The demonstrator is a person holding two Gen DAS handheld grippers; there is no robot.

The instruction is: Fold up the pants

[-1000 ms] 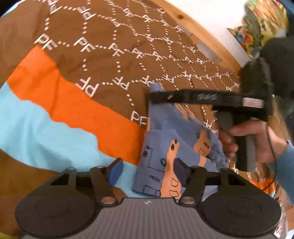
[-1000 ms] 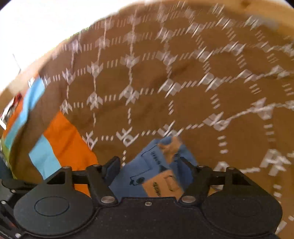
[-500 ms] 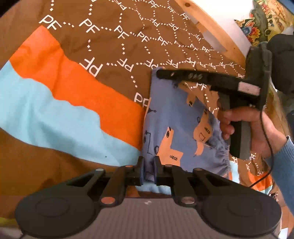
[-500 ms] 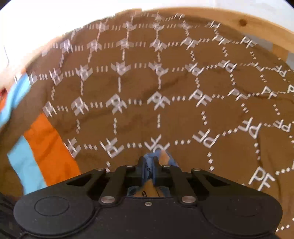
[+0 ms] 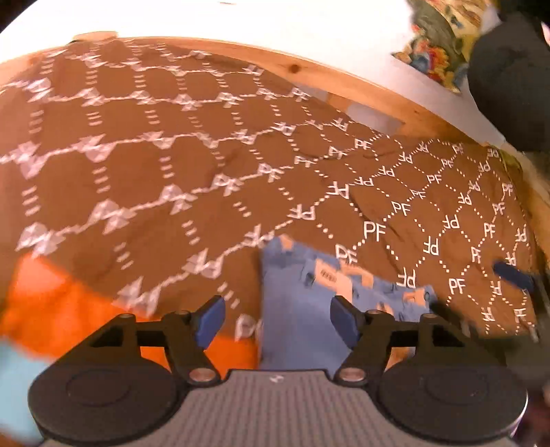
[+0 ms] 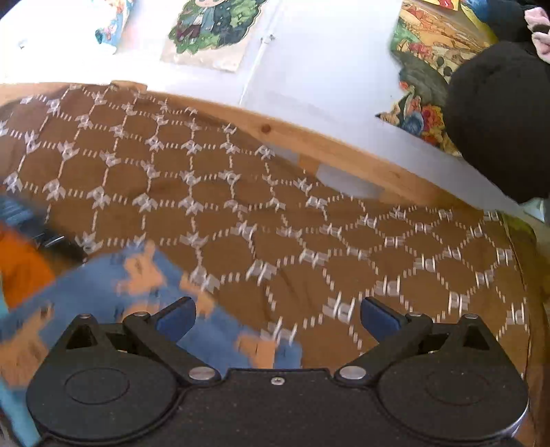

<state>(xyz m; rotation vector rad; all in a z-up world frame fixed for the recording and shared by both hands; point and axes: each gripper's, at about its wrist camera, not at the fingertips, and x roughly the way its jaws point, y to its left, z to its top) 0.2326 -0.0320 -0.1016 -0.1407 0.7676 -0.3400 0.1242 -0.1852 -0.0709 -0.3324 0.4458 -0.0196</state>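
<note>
The blue pants with orange prints (image 5: 302, 302) lie folded on the brown patterned bedspread (image 5: 172, 165). My left gripper (image 5: 277, 318) is open and empty, its fingers apart just above the near edge of the pants. In the right wrist view the pants (image 6: 103, 292) lie low on the left. My right gripper (image 6: 277, 318) is open and empty over the bedspread (image 6: 309, 233), to the right of the pants. A blue fingertip (image 5: 512, 275) of the right gripper shows at the right edge of the left wrist view. Both views are blurred.
A wooden bed frame (image 6: 309, 137) runs along the far edge below a white wall with posters (image 6: 213, 31). A dark rounded object (image 6: 498, 113) sits at the upper right. Orange (image 5: 51, 309) and light blue bands of the bedspread lie to the left.
Both grippers were shut on the pants half a second ago; now both have opened, let go and pulled back. The pants lie flat on the bedspread.
</note>
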